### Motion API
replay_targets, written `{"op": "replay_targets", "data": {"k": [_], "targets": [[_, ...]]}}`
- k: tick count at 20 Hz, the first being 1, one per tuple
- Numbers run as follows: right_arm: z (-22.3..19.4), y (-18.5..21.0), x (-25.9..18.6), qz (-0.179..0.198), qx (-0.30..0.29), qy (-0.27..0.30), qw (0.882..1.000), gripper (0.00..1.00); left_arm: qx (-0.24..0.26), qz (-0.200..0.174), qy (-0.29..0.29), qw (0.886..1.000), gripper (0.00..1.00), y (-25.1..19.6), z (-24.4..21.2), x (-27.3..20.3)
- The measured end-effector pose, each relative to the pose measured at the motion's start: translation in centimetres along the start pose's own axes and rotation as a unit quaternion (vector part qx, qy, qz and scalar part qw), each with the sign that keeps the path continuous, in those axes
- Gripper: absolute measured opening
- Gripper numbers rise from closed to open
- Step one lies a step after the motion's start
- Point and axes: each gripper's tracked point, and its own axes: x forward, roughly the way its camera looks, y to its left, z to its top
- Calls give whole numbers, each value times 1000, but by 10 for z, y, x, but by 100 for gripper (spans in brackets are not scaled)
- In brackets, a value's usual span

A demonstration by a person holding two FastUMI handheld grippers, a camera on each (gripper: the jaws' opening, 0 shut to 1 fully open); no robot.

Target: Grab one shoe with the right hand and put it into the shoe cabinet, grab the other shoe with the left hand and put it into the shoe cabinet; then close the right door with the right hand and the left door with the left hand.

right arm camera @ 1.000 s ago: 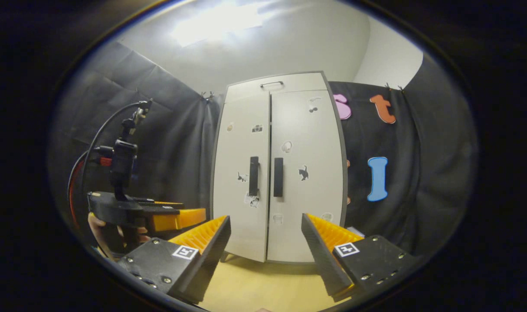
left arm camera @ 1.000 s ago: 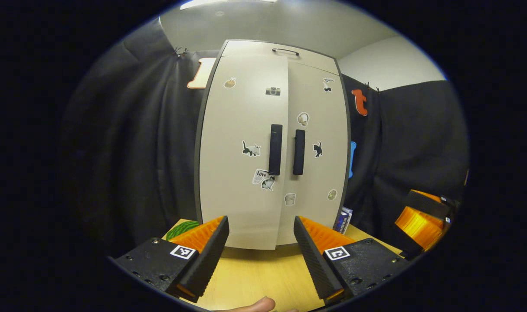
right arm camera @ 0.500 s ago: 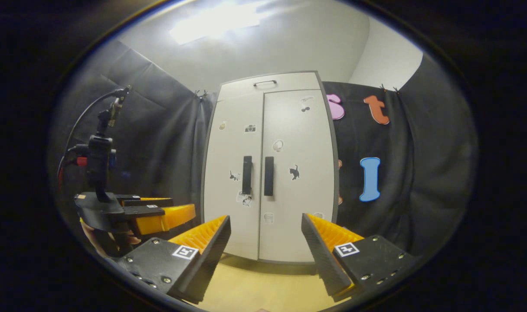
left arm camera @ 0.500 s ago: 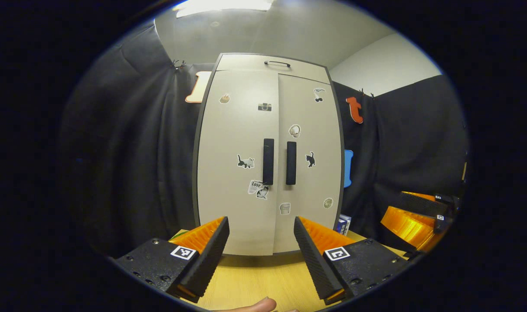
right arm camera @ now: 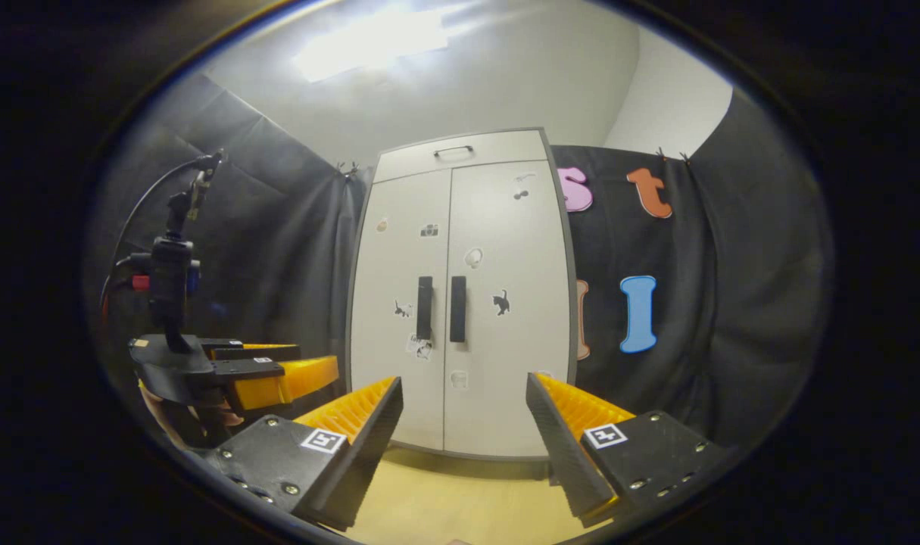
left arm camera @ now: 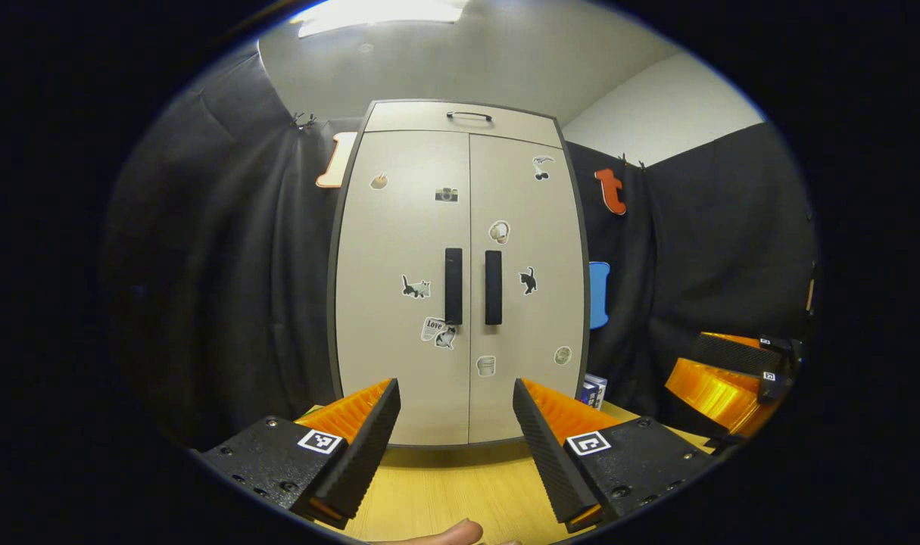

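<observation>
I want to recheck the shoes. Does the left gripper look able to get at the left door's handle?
Probably yes. The left gripper is open and faces the shut cabinet; the left door handle lies straight ahead above the bare tabletop, with nothing between. The right gripper sits off to the side.

Wooden tabletop (left arm camera: 444, 492); small blue-white box (left arm camera: 594, 390) at cabinet's right foot; ceiling light (right arm camera: 369, 42).

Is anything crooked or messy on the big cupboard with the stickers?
Nothing stands out. The shoe cabinet has its left door and right door shut flush, handles level. Both the left tongs and the right tongs are open, holding nothing.
</observation>
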Motion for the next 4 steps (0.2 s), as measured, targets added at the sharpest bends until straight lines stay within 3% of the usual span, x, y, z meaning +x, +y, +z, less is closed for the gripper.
{"op": "replay_targets", "data": {"k": [4], "targets": [[-4, -10, -6, 4, 8, 5, 1000, 98, -7, -6, 6, 1000, 92, -10, -5, 1]]}}
